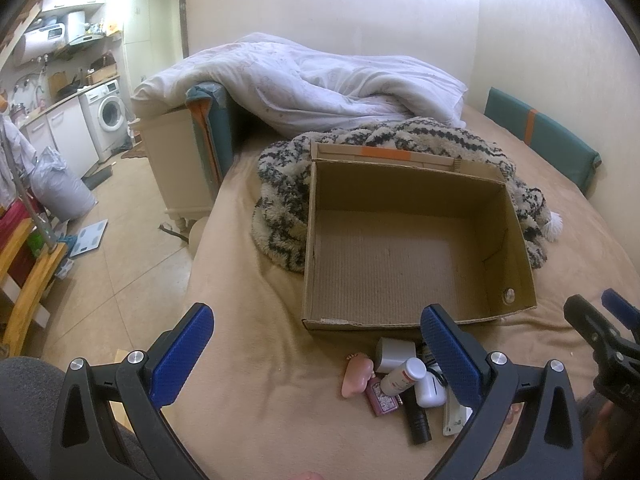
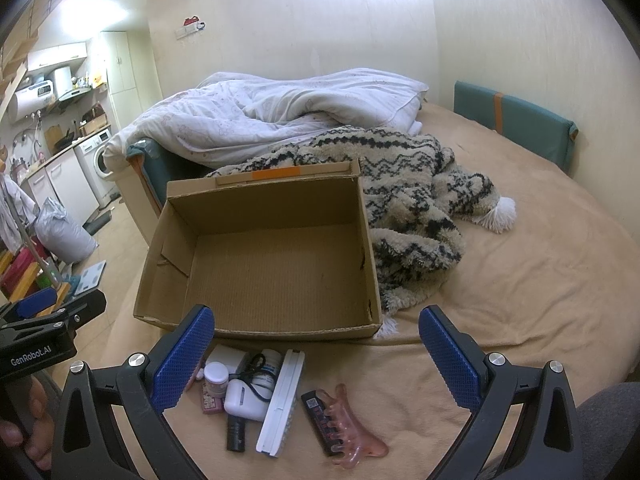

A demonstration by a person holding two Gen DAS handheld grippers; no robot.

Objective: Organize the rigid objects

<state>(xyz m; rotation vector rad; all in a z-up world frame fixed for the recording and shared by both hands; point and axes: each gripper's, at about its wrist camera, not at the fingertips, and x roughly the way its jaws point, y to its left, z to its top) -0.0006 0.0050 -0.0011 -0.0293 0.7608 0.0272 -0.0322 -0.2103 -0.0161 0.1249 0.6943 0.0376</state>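
Left gripper point(image 1: 316, 344): jaws spread wide, nothing between the blue pads, held above the tan bedsheet point(image 1: 248, 360). Just inside and below its right finger sits a tight cluster of small items: white-capped bottle point(image 1: 402, 376), pink foot-shaped piece point(image 1: 355, 376), pink patterned card-like item point(image 1: 382, 400), black cylinder point(image 1: 418, 420), white rounded case point(image 1: 430, 390), grey-white block point(image 1: 394, 354). Some of these touch or overlap; the exact stacking is hard to read.

Right gripper point(image 2: 316, 344): jaws likewise wide apart, gripping nothing. Between its fingers, toward the left one, the same cluster: pink-lidded jar point(image 2: 216, 378), white case with a black cord point(image 2: 244, 400), long white flat bar point(image 2: 282, 404) lying lengthwise, black cylinder at the near edge. Nearer mid-gap, a pink claw hair clip point(image 2: 352, 436) lies partly over a dark flat rectangular item point(image 2: 318, 416).

Straight ahead of both pairs of jaws, just past the cluster: an open cardboard box point(image 2: 176, 280), upright, with nothing in it but a small round thing at one inner wall in the left view. Behind the box, touching it, a shaggy cream-and-black blanket point(image 2: 404, 216); beyond that a rumpled white duvet point(image 2: 280, 116). Teal cushion point(image 2: 516, 120) against the far wall. Off to the left, a kitchen area with a washing machine point(image 1: 108, 116).
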